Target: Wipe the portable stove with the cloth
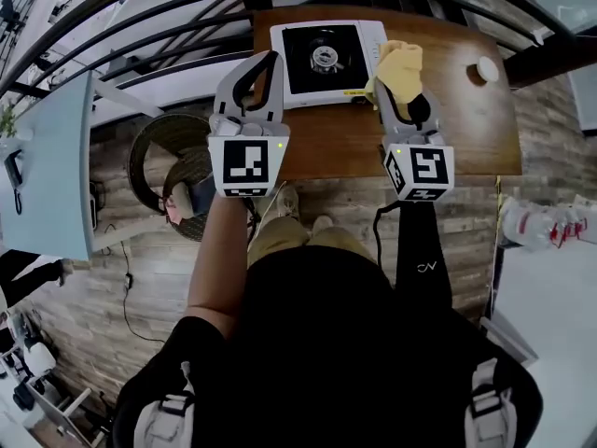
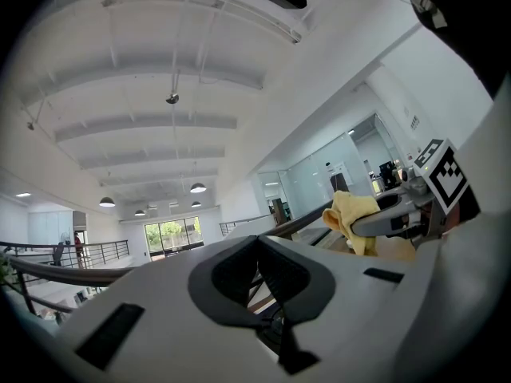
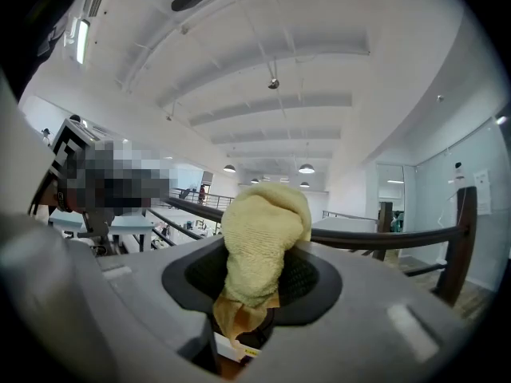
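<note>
Now: yellow cloth clenched in the right gripper at the stove's edge

Nearest in the head view, the person's two forearms reach forward over a wood-plank floor, each ending in a marker cube; the left cube and the right cube sit side by side, apart.

Past the cubes, the left gripper points at the near left corner of the portable stove; in the left gripper view its jaws meet at the tips with nothing between them, so it is clenched and empty. The right gripper is clamped on the cloth; in the right gripper view the yellow cloth bulges up out of the jaws as a bunched wad, with a darker fold pinched low between them. From the left gripper view the same cloth shows off to the right.

Seen from the head, the cloth overlaps the stove's right edge; whether it touches the stove I cannot tell.

Farther on, the stove lies flat on the brown counter, white-framed with a black top and a round burner at its middle; a small white round thing sits well apart, near the counter's right end.
</note>
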A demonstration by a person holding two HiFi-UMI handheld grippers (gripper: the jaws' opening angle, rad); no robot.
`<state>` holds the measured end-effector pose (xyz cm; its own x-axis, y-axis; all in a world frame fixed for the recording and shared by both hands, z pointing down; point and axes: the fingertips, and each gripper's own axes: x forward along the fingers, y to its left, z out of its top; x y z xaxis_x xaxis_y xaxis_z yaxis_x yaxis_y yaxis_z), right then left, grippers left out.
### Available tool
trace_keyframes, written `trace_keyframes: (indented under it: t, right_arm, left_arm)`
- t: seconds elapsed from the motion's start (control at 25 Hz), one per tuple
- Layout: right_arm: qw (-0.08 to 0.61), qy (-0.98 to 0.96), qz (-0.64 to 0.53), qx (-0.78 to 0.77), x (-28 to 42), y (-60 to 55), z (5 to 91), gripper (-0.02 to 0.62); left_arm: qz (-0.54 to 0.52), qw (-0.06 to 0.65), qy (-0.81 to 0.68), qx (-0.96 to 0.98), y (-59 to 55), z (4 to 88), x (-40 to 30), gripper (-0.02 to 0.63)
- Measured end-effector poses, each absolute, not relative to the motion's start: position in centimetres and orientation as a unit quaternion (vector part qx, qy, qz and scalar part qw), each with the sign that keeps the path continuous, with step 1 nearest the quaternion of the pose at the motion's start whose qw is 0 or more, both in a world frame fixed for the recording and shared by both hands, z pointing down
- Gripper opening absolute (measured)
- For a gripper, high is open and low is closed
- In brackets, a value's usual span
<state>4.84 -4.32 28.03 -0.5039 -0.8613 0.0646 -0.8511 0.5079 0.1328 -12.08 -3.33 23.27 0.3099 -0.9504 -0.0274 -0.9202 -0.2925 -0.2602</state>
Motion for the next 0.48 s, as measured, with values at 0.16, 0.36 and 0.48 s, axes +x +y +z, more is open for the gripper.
trace_keyframes:
  t: [0.16, 0.36, 0.48]
  right_arm:
    - [0.069, -0.862, -0.039, 0.500, 3.0, -7.2, 28.5, 0.141]
    - [0.085, -0.853, -0.030, 0.515, 1.7, -9.6, 30.0, 0.141]
    - [0.089, -0.847, -0.025, 0.523, 1.4, -10.6, 30.6, 0.143]
  left_arm:
    - [-0.065, 0.114, 0.571, -0.810, -6.6, 23.9, -13.4, 0.008]
    - [-0.066, 0.106, 0.549, -0.826, -9.8, 25.6, -14.1, 0.008]
    - [-0.065, 0.104, 0.536, -0.835, -11.2, 26.3, -14.1, 0.008]
